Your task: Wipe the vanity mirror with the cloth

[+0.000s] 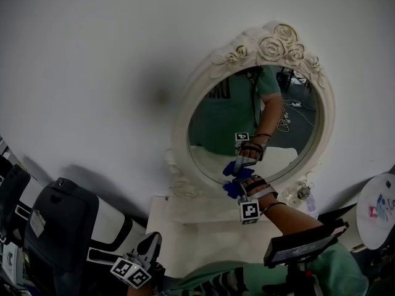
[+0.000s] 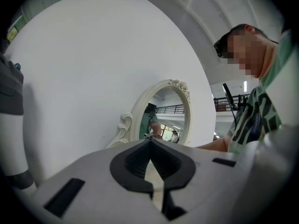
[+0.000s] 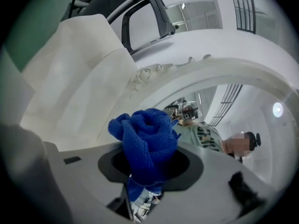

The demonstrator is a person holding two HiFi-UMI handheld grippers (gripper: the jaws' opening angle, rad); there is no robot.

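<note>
Against the glass of one ornate cream vanity mirror (image 1: 296, 134), the fingers of my right gripper (image 1: 241, 193) clamp one bunched blue cloth (image 3: 147, 139).
Fingers of my left gripper (image 2: 150, 143) sit closed on nothing, well apart from it.

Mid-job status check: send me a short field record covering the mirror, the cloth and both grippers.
vanity mirror: oval, cream rose-carved frame, standing by the white wall
right gripper: jaws shut on the blue cloth, at the lower part of the glass
blue cloth: bunched, appears to touch the glass, meeting its reflection
left gripper: jaws together, nothing between them, held low, away from the glass
</note>
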